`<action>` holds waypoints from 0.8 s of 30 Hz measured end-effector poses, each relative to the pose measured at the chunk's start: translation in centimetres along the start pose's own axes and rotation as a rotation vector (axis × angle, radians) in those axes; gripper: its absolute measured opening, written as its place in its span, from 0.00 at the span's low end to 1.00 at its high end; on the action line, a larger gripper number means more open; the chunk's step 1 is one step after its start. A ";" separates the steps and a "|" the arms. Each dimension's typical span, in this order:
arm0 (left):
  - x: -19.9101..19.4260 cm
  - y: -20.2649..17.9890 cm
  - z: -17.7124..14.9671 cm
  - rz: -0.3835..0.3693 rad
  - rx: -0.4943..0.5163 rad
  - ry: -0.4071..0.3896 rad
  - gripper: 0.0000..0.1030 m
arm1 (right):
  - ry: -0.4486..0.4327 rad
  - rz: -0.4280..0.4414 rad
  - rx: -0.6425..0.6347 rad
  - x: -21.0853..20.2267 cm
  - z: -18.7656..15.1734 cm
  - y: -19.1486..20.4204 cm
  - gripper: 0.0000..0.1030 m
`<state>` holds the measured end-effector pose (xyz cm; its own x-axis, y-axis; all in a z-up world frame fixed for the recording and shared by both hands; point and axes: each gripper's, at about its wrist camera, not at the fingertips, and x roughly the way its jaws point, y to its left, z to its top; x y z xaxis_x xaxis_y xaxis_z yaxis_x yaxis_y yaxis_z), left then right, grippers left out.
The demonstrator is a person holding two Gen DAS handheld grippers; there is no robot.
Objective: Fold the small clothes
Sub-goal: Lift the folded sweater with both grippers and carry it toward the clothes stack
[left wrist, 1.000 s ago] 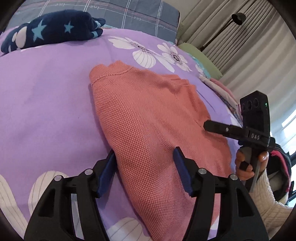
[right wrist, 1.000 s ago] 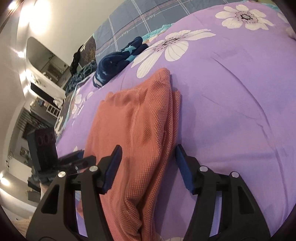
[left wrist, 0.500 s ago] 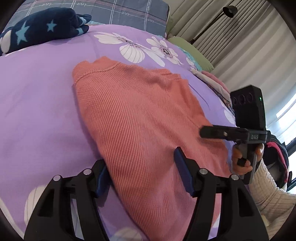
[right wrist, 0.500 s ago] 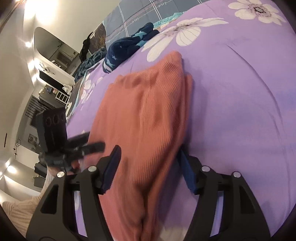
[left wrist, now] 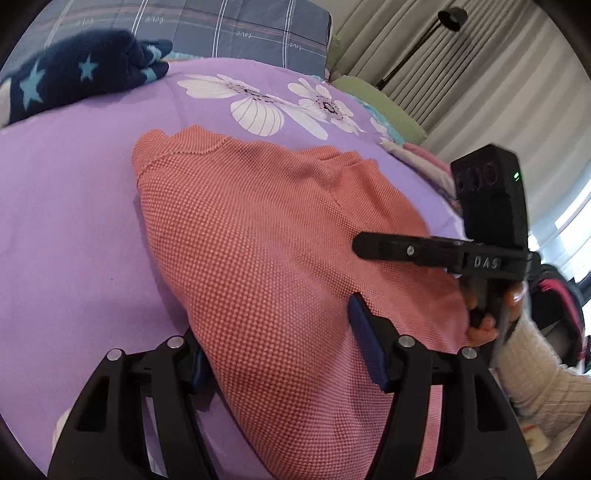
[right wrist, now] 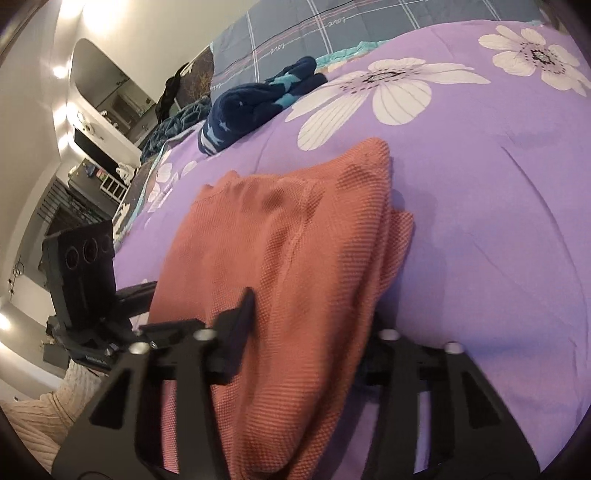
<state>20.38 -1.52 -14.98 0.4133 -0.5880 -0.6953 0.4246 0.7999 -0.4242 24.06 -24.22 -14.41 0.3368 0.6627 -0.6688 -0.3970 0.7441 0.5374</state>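
An orange waffle-knit garment (left wrist: pixel 266 240) lies partly folded on the purple flowered bedspread (left wrist: pixel 66 206). My left gripper (left wrist: pixel 277 343) is open, its jaws either side of the garment's near left edge, the left finger tucked under the cloth. My right gripper (right wrist: pixel 306 325) is open and straddles the garment (right wrist: pixel 295 258) at its near right edge, where layers are stacked; its right finger is hidden beneath the fabric. Each gripper shows in the other's view, the right one (left wrist: pixel 373 245) over the garment's right side, the left one (right wrist: pixel 136 291) at the left edge.
A navy star-print garment (left wrist: pixel 74 70) lies bundled at the far side of the bed, also in the right wrist view (right wrist: pixel 251 107). A grey plaid pillow (left wrist: pixel 207 26) is behind it. Folded pink clothes (left wrist: pixel 428 166) sit at the far right. Curtains and a floor lamp (left wrist: pixel 450 18) stand beyond.
Both grippers have pushed further in over the garment's near edge, and the cloth now rides up between and over their fingers. The garment has bunched slightly.
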 end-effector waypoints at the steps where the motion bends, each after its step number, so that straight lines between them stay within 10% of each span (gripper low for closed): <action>1: 0.0 -0.5 0.0 0.029 0.020 -0.005 0.55 | -0.008 -0.002 0.000 -0.1 -0.1 0.0 0.27; 5: -1.4 -3.0 0.1 0.121 0.114 -0.057 0.30 | -0.076 -0.083 -0.103 -1.5 -0.5 2.8 0.21; 24: -8.8 -18.4 1.3 0.114 0.424 -0.276 0.27 | -0.513 -0.227 -0.321 -20.6 -7.1 11.4 0.21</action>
<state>9.95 -11.20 -0.32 0.6488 -0.5551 -0.5205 0.6299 0.7755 -0.0420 6.55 -29.97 1.82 0.7762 0.5069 -0.3749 -0.4764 0.8611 0.1778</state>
